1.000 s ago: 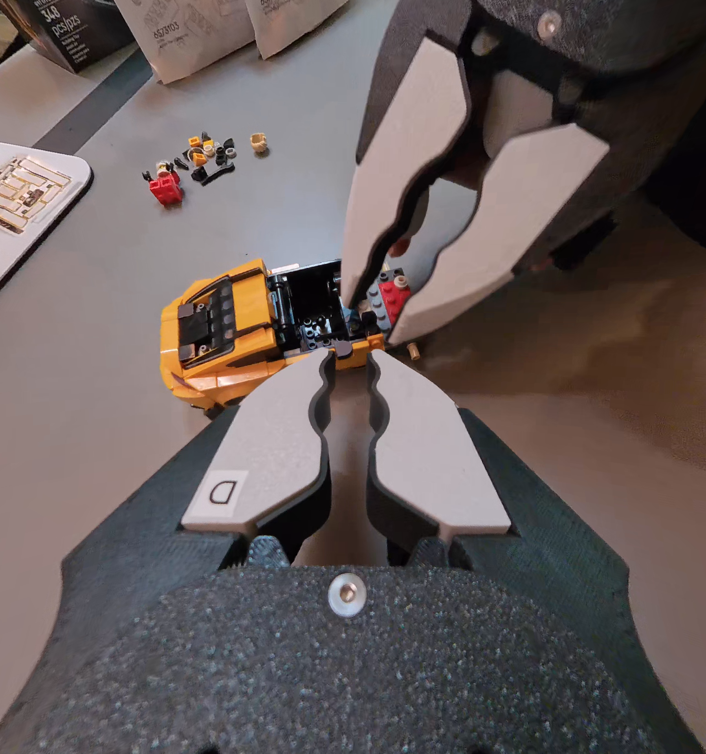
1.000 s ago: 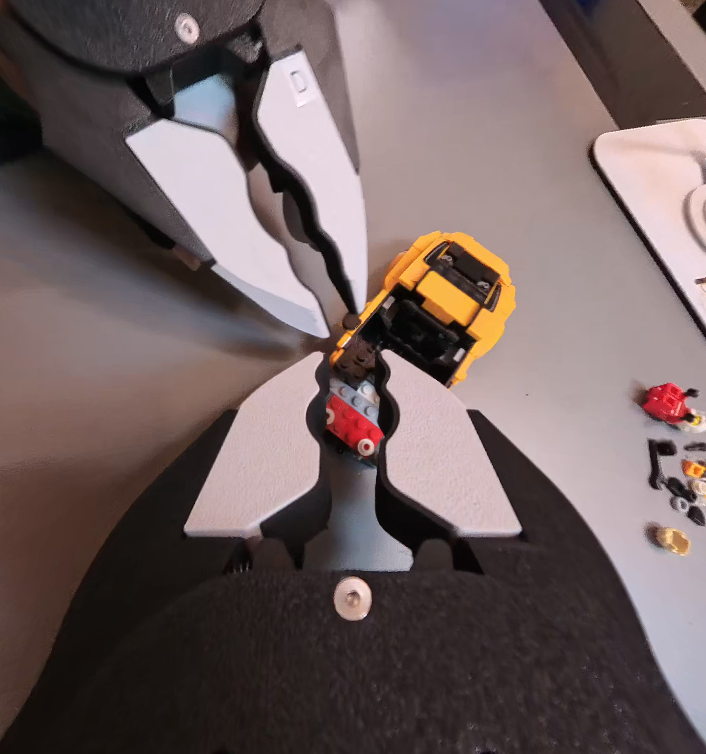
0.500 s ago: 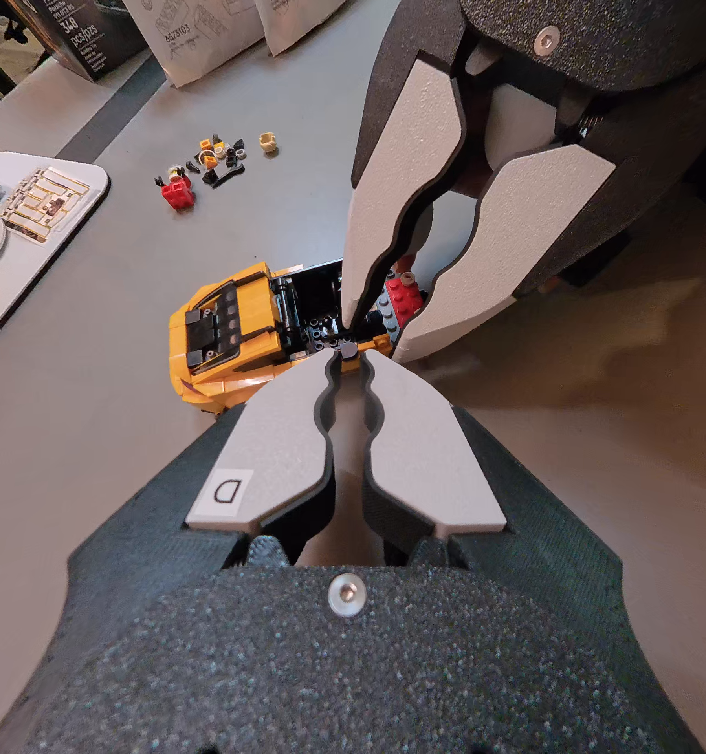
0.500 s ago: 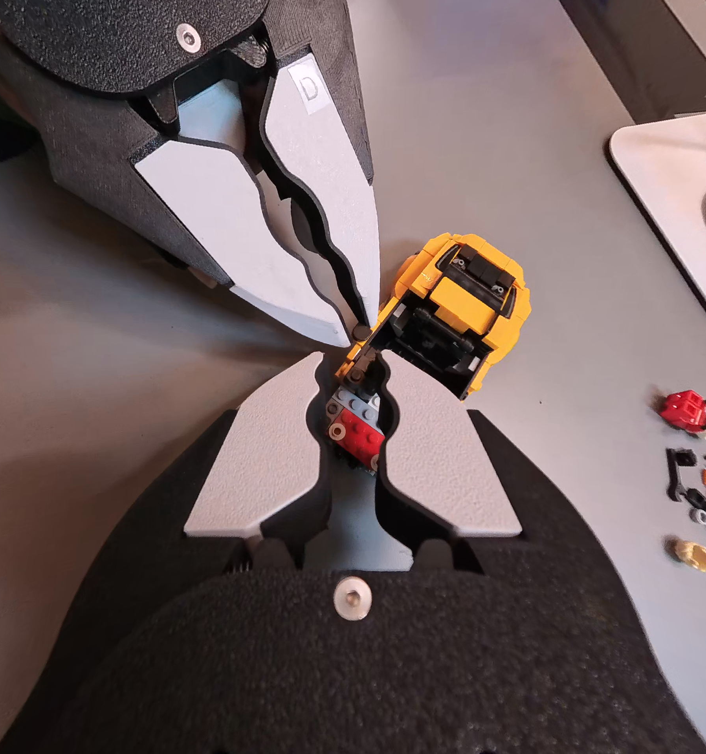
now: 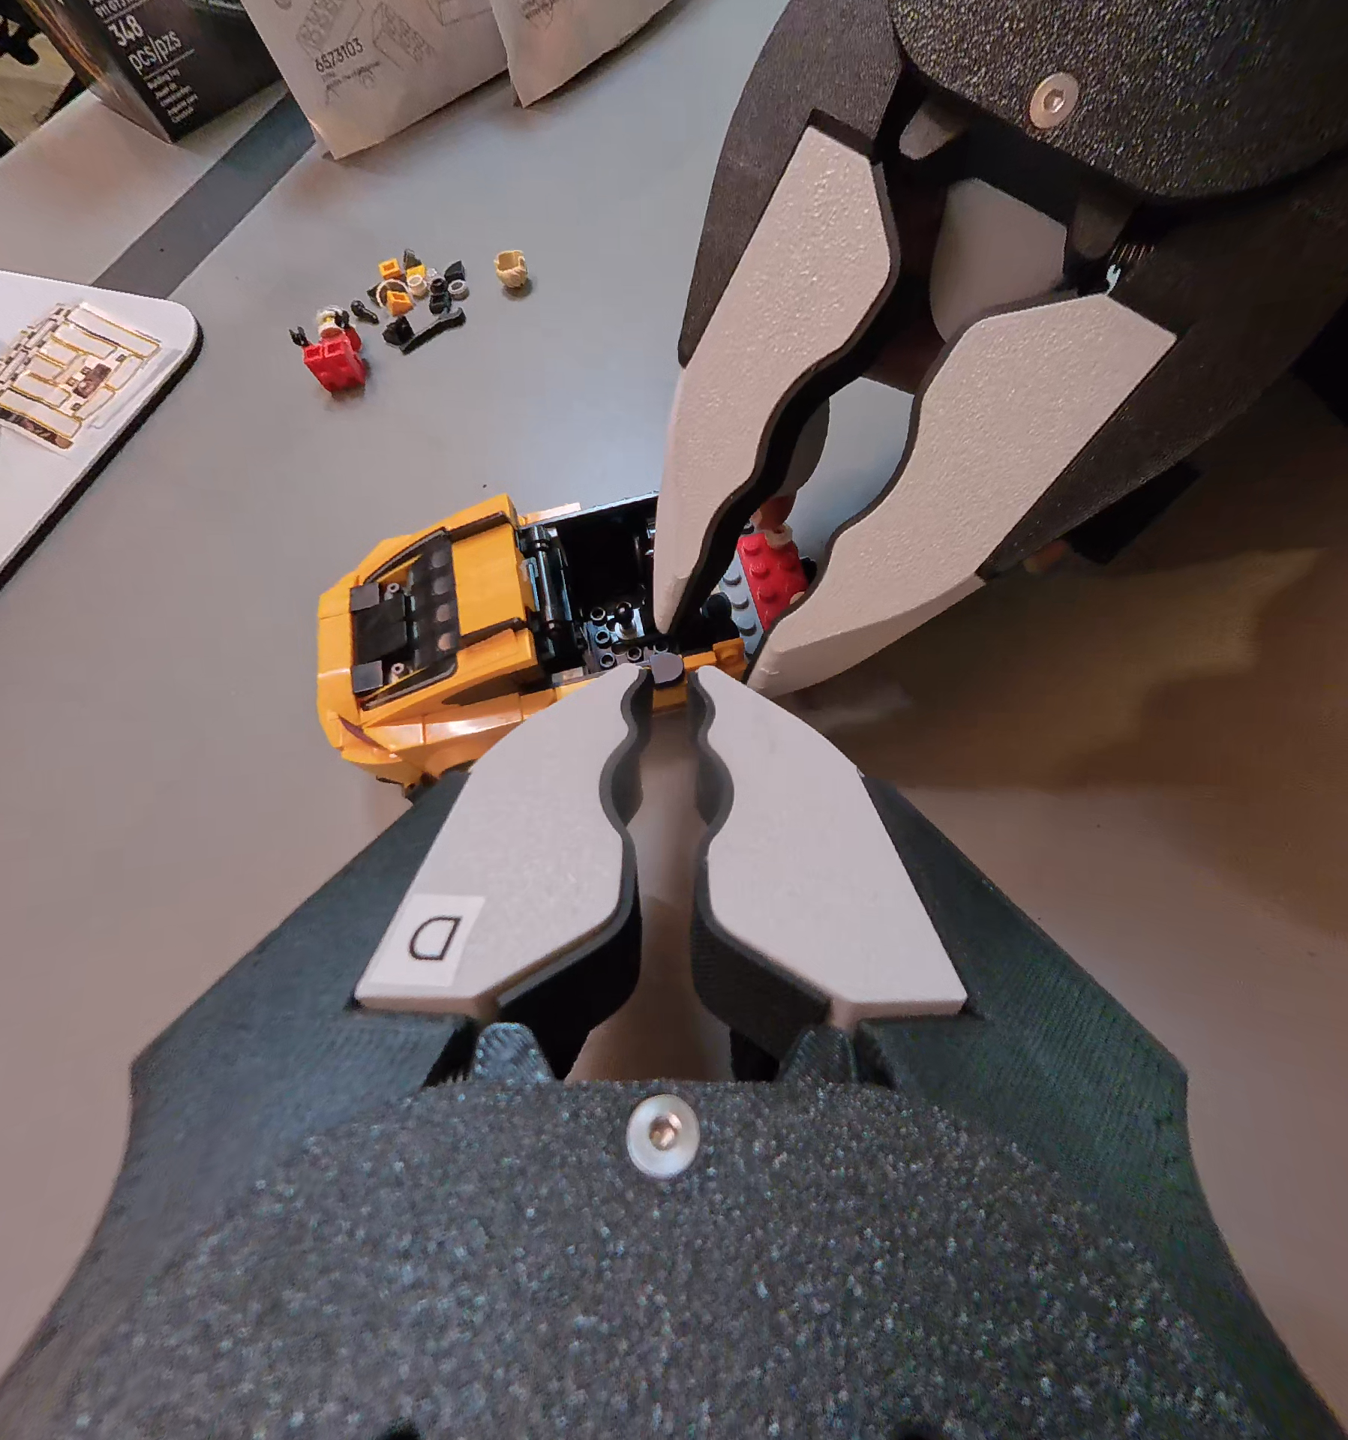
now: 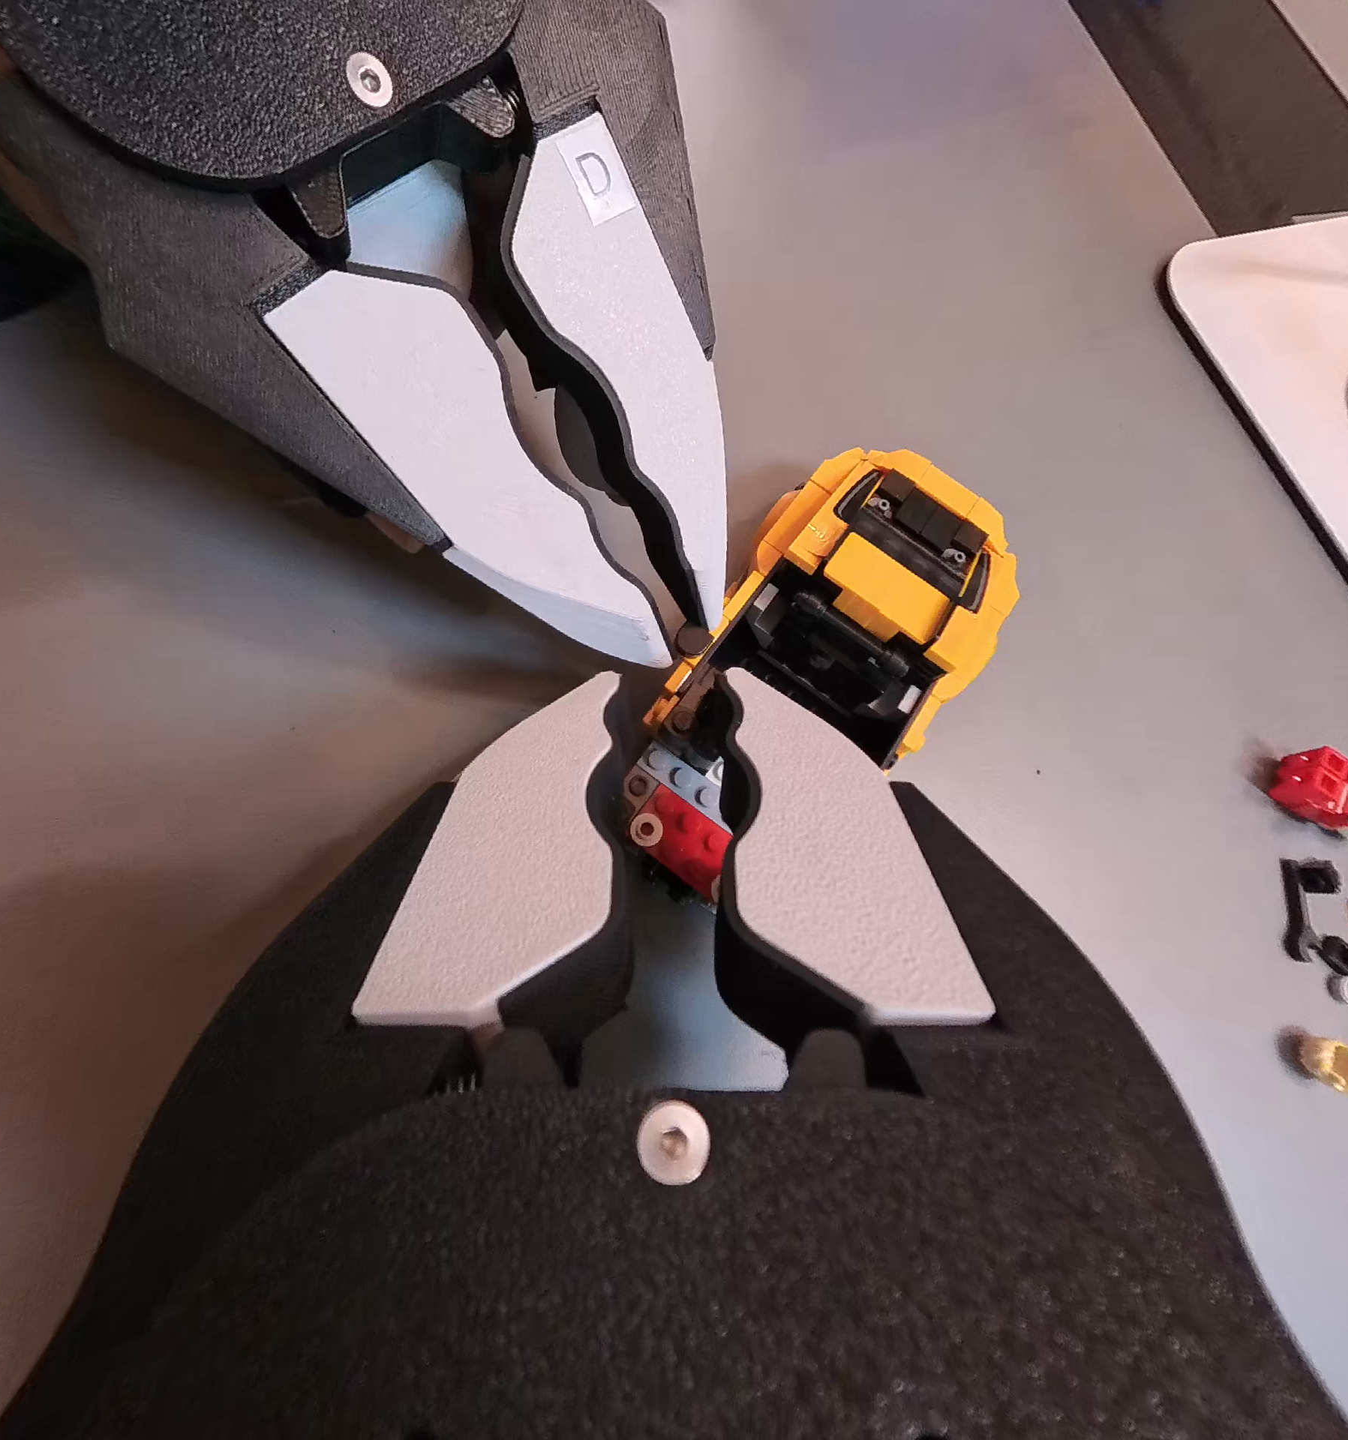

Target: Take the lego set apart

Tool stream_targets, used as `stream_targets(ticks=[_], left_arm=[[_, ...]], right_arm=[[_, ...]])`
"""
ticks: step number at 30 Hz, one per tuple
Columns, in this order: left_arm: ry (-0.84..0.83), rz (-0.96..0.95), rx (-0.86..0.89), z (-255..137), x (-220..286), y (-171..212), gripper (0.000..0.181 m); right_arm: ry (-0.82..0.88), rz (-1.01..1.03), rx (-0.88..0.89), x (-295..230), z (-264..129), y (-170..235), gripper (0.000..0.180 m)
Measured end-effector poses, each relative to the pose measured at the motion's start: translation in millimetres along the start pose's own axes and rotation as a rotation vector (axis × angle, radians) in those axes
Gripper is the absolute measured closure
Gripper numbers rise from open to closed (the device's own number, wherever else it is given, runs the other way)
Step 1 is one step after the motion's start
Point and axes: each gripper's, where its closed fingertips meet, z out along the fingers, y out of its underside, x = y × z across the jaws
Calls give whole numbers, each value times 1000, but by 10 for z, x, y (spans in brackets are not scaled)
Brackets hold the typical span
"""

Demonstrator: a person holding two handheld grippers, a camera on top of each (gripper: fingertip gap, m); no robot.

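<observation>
Yellow toy car (image 5: pixel 452 623) sits on the grey table (image 5: pixel 187 818), its length running leftward from the left gripper (image 5: pixel 664 676), nipped nearly closed on a small black stud (image 5: pixel 667 668), while the right gripper (image 6: pixel 670 686) clamps narrowly around the stripped red-and-grey end (image 6: pixel 682 826).

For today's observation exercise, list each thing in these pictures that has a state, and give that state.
Yellow lego car: upright on the table, part dismantled, cabin open.
Left gripper: shut on a small round black piece at the car's edge.
Right gripper: straddling the car's stripped end, grip unclear.
Loose pieces: detached, lying apart.
</observation>
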Motion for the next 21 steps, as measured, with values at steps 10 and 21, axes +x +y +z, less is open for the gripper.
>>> stream_targets(ticks=[10, 21], left_arm=[[14, -14, -3, -6, 20, 4, 173], [41, -42, 0, -12, 51, 4, 173]], right_arm=[[17, 13, -27, 27, 18, 25, 162], [40, -1, -74, 7, 52, 41, 163]])
